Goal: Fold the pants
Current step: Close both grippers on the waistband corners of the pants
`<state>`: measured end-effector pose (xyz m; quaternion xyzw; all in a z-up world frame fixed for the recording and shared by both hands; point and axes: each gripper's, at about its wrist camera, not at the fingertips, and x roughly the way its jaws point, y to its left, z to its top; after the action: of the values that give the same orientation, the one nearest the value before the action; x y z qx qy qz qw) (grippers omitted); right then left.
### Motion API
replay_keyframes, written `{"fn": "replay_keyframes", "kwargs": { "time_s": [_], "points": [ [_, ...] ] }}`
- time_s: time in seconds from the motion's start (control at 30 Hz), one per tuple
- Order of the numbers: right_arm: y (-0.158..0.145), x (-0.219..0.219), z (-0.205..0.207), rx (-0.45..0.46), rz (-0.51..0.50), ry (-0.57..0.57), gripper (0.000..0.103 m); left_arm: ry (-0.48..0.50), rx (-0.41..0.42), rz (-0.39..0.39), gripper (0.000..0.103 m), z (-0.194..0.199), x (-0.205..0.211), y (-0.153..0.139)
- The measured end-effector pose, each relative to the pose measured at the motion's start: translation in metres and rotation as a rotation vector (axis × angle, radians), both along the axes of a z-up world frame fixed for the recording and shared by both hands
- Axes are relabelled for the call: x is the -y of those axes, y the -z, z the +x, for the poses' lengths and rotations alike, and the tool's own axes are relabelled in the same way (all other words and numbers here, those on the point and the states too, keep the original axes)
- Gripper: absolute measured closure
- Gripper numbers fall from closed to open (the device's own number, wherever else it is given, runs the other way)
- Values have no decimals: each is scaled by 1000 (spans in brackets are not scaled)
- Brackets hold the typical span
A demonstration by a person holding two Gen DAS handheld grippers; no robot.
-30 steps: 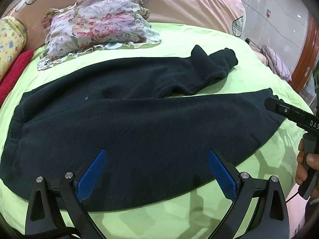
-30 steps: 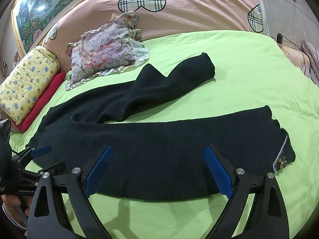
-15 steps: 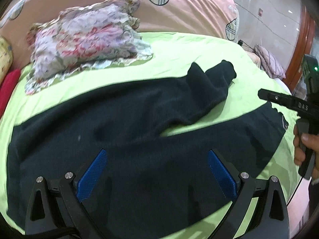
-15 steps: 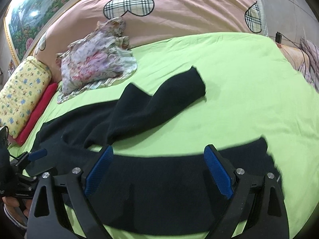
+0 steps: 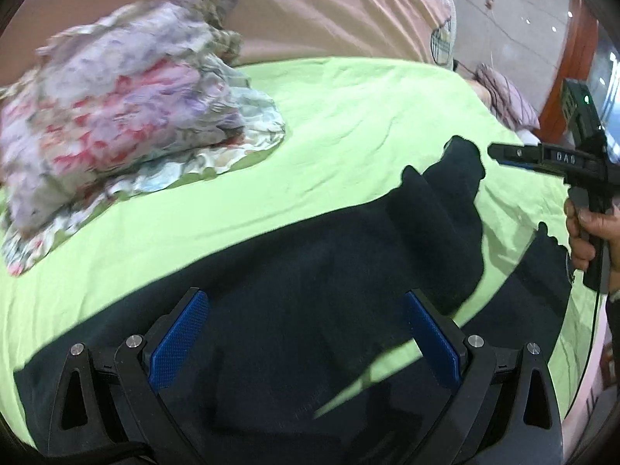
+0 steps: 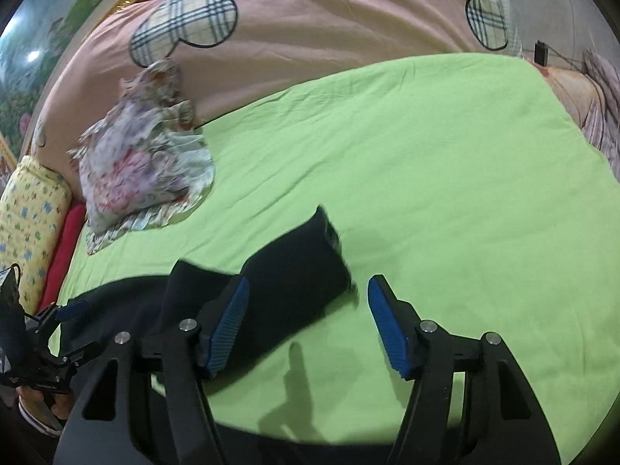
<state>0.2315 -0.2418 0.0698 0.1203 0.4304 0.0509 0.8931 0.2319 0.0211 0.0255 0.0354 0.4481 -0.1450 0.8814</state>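
Note:
Dark navy pants lie spread on the green bed sheet. One leg bends up and away from the other. My left gripper is open and empty, above the pants' wide part. My right gripper is open and empty, above the cuff end of the bent leg; it also shows at the right of the left wrist view. The near leg is mostly hidden below the right wrist view's frame.
A floral ruffled pillow lies at the back left of the sheet. A pink quilt with plaid hearts is behind. A yellow pillow and a red one are at far left. The bed edge is on the right.
Both grippers have moved forward over the pants toward the far bent leg. The right gripper's fingers have come closer together but stay open. The pants have not moved.

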Motion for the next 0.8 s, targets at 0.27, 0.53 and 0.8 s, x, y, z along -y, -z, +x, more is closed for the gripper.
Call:
{"fn": "replay_keyframes", "kwargs": {
  "time_s": [0.27,0.53,0.8],
  "points": [
    [11,0,48,-48,-23,-62,40,199,-68,83,3,63,16,22],
    [28,6,67,-99,67,-113,94,303,-220,132,12,104,30,64],
    [12,17,47,-55,59,-103,100,380,-227,80,96,83,40,57]
  ]
}}
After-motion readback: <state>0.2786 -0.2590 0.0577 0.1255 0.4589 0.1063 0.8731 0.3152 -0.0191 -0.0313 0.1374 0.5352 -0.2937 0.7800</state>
